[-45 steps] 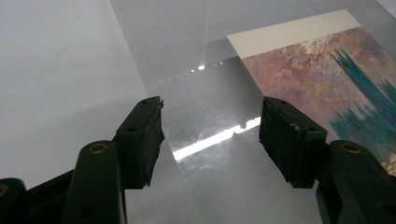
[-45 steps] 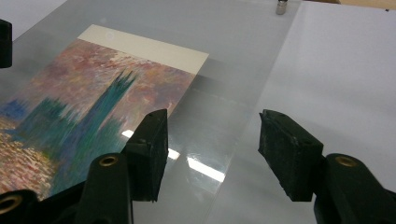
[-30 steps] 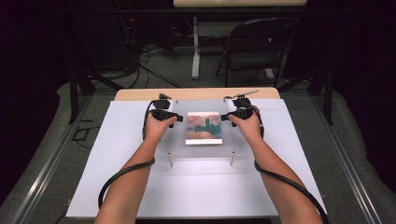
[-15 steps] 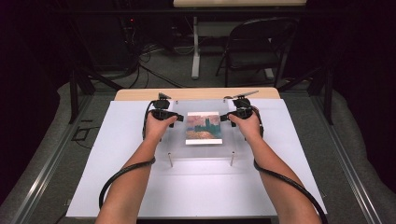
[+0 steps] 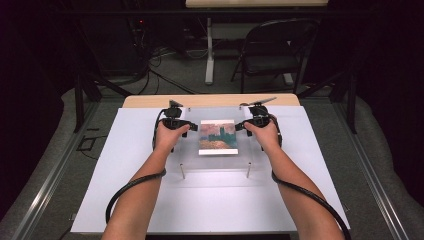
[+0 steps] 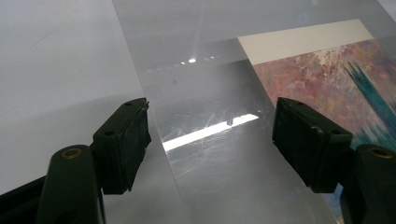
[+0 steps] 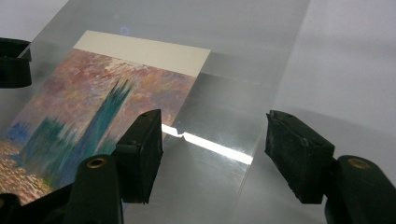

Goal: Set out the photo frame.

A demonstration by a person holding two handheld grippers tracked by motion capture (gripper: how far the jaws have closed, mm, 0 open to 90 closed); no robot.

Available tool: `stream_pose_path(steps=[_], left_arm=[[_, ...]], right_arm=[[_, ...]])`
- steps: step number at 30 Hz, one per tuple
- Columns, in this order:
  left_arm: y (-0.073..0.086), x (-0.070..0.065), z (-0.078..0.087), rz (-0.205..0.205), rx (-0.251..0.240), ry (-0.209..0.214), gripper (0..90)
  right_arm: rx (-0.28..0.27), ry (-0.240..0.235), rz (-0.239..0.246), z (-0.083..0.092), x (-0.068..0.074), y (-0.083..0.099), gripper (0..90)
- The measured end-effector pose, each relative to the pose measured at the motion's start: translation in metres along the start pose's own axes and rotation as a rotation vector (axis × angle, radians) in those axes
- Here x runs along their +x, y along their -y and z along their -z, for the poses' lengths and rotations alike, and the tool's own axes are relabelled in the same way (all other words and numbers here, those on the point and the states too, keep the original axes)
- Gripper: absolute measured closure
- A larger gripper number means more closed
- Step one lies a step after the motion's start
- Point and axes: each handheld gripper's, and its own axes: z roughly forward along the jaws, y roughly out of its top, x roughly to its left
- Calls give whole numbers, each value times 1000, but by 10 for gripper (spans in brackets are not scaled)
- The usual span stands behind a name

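A clear acrylic sheet [image 5: 215, 162] rests on short metal posts over a painted picture card [image 5: 218, 136] in pink, teal and orange. My left gripper [image 5: 192, 126] is at the sheet's left edge and my right gripper [image 5: 240, 126] at its right edge, both pointing inward. In the left gripper view the jaws [image 6: 210, 140] stand apart across the sheet's [image 6: 210, 93] edge, beside the card [image 6: 336, 79]. In the right gripper view the jaws [image 7: 215, 154] straddle the sheet's [image 7: 224, 107] other edge, beside the card [image 7: 93, 107]. Both pairs of jaws have just been opening, and no pad presses on the sheet.
The sheet stands on a white board [image 5: 150, 200] covering a wooden table [image 5: 210, 100]. Two posts [image 5: 182, 171] hold up its near edge. A folding chair [image 5: 275, 50] and floor cables lie beyond the table. Black cables trail from both grippers along the forearms.
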Motion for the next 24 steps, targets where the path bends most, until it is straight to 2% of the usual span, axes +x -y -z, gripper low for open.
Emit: stream_pose_path(steps=[8,18,22,24], left_arm=[[0,0,-1,8,9,4,257],[0,1,-3,20,12,20,227],[1,2,-5,44,23,51,217],[1,0,-4,34,24,42,215]], right_arm=[[35,-14,-30,-1,0,0,319],[34,-37,-61,-4,0,0,298],[38,-46,-68,-5,-1,1,298],[29,-52,-75,-6,-2,1,296]])
